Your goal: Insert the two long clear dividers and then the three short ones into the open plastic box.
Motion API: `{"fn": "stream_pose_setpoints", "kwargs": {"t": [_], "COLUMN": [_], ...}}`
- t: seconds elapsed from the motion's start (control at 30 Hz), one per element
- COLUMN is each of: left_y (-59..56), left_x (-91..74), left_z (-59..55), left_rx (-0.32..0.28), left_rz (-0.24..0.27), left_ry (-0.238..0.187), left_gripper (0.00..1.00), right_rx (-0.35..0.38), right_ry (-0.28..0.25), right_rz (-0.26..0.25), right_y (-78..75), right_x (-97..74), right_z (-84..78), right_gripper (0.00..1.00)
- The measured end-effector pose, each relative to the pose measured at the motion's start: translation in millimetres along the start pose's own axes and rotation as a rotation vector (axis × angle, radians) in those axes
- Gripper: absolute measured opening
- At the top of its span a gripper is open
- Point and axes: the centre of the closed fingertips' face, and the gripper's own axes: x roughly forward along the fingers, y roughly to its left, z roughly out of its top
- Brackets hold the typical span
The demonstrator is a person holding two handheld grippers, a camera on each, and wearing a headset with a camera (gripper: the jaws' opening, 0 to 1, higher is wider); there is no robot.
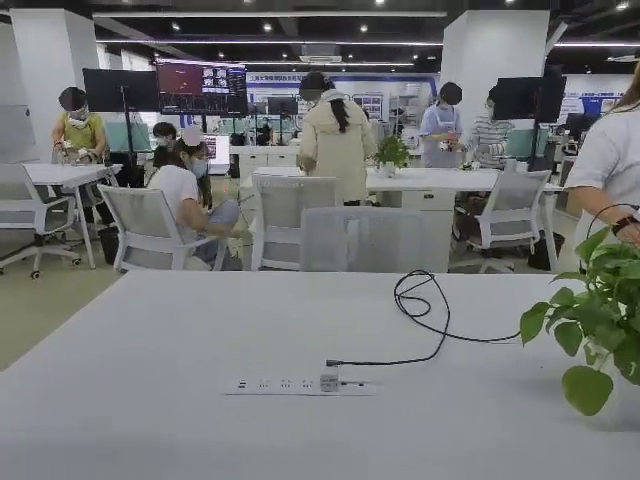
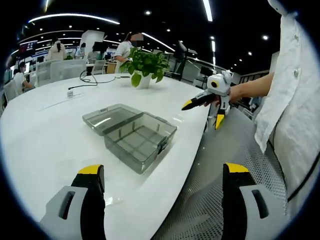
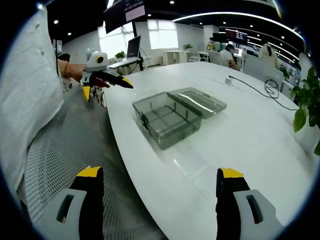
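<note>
Plastic box (image 2: 140,142): smoky, translucent, rectangular

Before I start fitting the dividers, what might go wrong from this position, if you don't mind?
1. The open box sits close to the near edge of the table; a push while inserting might slide it off.
2. The clear dividers lying flat near it barely show against the white top, so a grasp may miss or nudge them.

White desks (image 1: 200,400), mesh chairs (image 1: 150,225), ceiling spotlights (image 1: 265,27)
</note>
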Motion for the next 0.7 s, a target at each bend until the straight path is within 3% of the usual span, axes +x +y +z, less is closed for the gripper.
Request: {"fn": "stream_pose_setpoints", "kwargs": {"t": [0.7], "left_y": [-0.5], "left_x": [-1.0], "left_z": [-0.2], "left_rx": [0.005], "left_rz": [-0.001], "left_ry": [0.005], "left_gripper": [1.00], "right_rx": [-0.005], "right_ry": [-0.001], "right_rz": [0.000], "right_y": [0.1], "right_x": [-1.0], "right_z": [0.0], "right_gripper": [0.94]}}
